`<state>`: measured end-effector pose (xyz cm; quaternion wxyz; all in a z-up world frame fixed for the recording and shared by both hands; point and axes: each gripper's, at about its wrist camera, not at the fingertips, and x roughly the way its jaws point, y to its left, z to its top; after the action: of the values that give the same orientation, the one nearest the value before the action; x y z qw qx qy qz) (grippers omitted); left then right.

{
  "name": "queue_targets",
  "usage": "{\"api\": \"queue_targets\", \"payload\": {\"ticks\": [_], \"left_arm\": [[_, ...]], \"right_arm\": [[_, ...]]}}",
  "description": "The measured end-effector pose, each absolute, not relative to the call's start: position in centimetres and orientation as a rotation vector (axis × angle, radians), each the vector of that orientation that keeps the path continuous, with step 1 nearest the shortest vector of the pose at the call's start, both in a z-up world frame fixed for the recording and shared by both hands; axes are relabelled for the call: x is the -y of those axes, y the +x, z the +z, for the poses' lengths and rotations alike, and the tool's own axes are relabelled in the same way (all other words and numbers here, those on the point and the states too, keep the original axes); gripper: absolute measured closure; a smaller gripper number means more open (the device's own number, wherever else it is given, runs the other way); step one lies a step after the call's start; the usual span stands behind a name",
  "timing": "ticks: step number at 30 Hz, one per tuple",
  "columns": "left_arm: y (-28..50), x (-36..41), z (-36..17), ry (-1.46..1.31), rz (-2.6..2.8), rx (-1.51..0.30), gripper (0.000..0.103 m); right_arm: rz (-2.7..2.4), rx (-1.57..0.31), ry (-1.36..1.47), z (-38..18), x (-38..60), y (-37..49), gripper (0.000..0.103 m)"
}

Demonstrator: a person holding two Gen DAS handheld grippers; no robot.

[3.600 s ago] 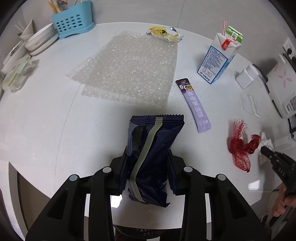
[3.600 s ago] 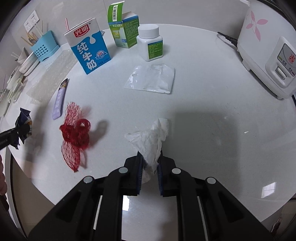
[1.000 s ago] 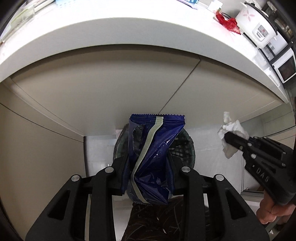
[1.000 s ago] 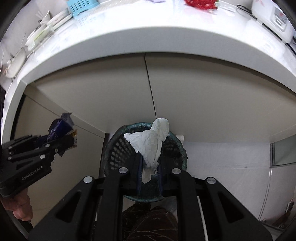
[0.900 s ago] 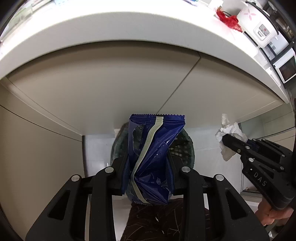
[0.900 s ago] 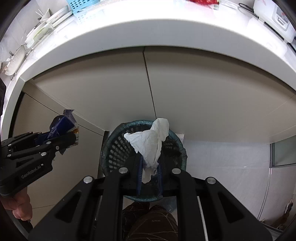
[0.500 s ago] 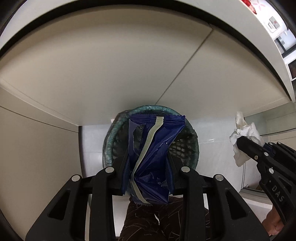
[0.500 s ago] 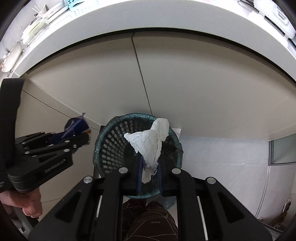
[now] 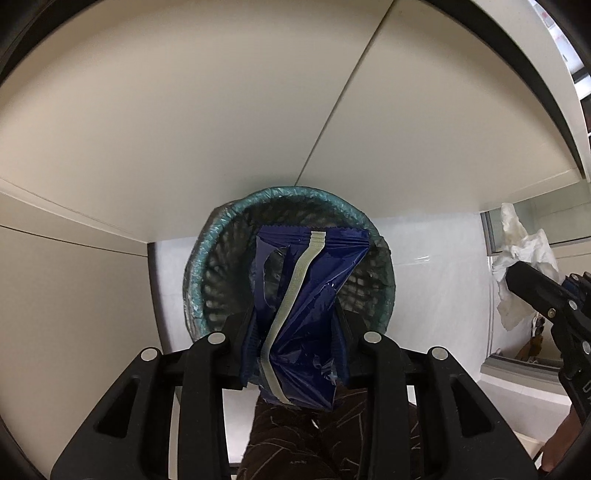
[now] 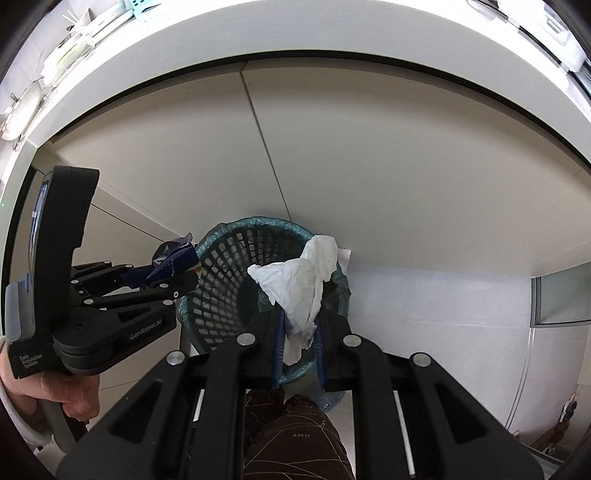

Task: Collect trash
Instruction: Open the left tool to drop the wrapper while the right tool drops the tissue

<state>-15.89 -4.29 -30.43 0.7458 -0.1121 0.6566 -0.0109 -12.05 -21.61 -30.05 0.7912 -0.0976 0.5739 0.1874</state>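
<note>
A blue snack wrapper (image 9: 303,295) is held above the green mesh bin (image 9: 207,266) between the jaws of the left gripper (image 9: 295,328), which are opening around it. A crumpled white tissue (image 10: 303,288) is pinched by the nearly closed jaws of the right gripper (image 10: 299,347) over the same bin. The bin appears to stand on a pale floor (image 10: 424,317) against beige cabinet doors (image 10: 332,155) under the white desk (image 10: 258,33).
</note>
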Motion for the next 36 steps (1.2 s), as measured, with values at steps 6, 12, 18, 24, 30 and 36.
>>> {"api": "queue_targets", "payload": {"ticks": [6,12,18,24,30,36], "left_arm": [[-15.9,5.3,-30.8,-0.231,-0.028,-1.447,0.058],[-15.8,5.7,-31.1,-0.217,0.016,-1.439,0.03],[-16.0,5.8,-30.9,-0.215,-0.002,-1.397,0.016],[-16.3,5.5,-29.7,-0.212,-0.013,-1.344,0.006],[-17.2,3.7,-28.2,-0.214,0.038,-1.304,0.006],[-18.6,0.7,-26.8,-0.236,0.073,-1.268,0.006]], "right_arm": [[0.39,-1.236,-0.199,-29.4,22.3,-11.7,0.091],[0.377,-1.238,-0.193,-29.6,23.2,-11.9,0.091],[0.374,-1.234,-0.18,-29.2,23.0,-11.5,0.091],[0.387,-1.226,-0.168,-28.8,23.3,-11.9,0.09],[0.408,-1.227,-0.147,-28.9,22.8,-12.3,0.089],[0.446,-1.247,-0.153,-29.7,21.1,-12.7,0.089]]}}
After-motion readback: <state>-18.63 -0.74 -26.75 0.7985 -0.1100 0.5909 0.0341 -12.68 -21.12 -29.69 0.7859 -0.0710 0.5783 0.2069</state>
